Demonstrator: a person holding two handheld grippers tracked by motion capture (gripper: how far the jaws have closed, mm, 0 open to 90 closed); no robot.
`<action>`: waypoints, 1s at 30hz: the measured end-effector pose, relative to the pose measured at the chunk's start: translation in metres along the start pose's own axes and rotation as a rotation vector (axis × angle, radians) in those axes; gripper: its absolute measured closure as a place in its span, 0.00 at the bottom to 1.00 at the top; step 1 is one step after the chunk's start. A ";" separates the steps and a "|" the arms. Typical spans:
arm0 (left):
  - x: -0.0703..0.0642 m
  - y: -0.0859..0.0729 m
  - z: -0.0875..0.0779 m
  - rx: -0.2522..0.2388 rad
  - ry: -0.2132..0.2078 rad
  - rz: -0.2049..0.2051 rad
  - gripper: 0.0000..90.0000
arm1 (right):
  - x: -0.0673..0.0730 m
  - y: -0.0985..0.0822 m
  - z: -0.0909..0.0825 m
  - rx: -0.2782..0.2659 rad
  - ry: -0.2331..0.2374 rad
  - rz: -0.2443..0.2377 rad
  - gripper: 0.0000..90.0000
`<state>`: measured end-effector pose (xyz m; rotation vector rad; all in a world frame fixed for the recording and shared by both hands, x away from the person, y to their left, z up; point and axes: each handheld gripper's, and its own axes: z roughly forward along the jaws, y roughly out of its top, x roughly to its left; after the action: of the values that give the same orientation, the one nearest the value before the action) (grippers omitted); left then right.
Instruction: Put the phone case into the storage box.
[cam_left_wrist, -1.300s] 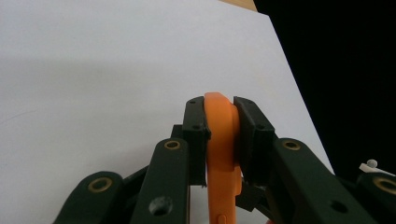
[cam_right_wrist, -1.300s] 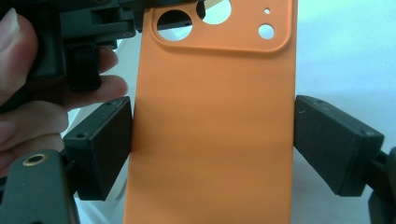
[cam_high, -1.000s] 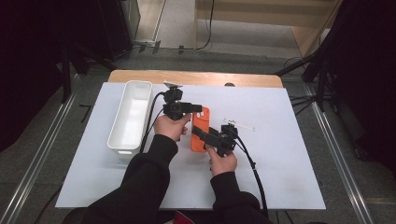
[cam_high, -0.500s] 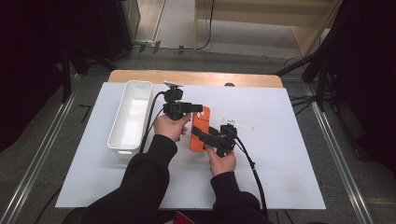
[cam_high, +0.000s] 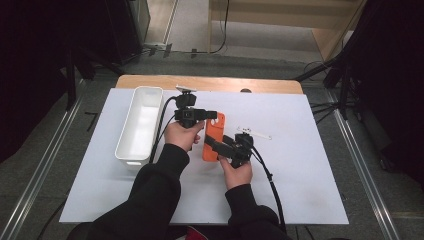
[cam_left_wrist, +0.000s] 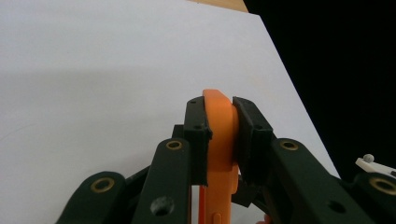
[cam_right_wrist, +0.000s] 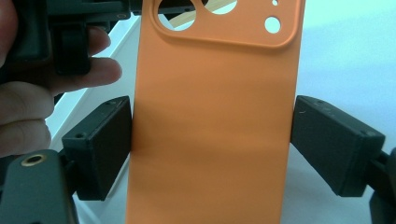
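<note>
Your left forearm comes up from the table's near edge and angles toward the middle. Your left hand (cam_high: 181, 134) holds the left gripper (cam_high: 212, 114) level, its jaws pointing to your right. In the left gripper view those jaws are clamped on the thin top edge of the orange phone case (cam_left_wrist: 219, 140), one pad on each face. Just left of that hand, toward the table's left edge, the white bin (cam_high: 140, 124) stands on the white sheet (cam_high: 300, 165) with its long side running from near to far; its inside looks bare white from the high view.

The phone case (cam_high: 215, 137) sits at the middle of the table, between your two hands. Its long axis runs near to far, with the camera cut-outs at the far end, where the left gripper has it. In the right gripper view the plain orange back of the case (cam_right_wrist: 215, 140) faces that camera, cut-outs at the top.

Your right hand (cam_high: 237, 170) comes in from the near edge and tips the right gripper (cam_high: 214, 145) up and leftward toward the case's lower half. Its two jaws bracket the case's long sides: the left pad touches the edge, while whether the right one presses I cannot tell. Beyond that hand, toward the right edge, a small white object (cam_high: 254, 133) lies on the sheet.
</note>
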<state>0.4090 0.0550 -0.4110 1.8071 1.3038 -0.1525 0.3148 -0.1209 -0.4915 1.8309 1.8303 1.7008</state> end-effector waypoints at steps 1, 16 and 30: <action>0.000 0.000 0.000 -0.003 0.000 -0.001 0.85 | 0.000 0.000 0.000 -0.001 -0.001 -0.002 0.15; 0.001 0.005 -0.007 -0.027 -0.002 0.010 0.85 | 0.006 -0.001 -0.005 0.047 0.014 -0.024 0.15; 0.001 0.011 -0.015 -0.021 0.011 0.057 0.85 | 0.006 0.004 -0.012 0.116 0.029 -0.063 0.15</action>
<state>0.4126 0.0657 -0.3959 1.8275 1.2562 -0.0974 0.3080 -0.1249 -0.4801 1.7769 2.0154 1.6409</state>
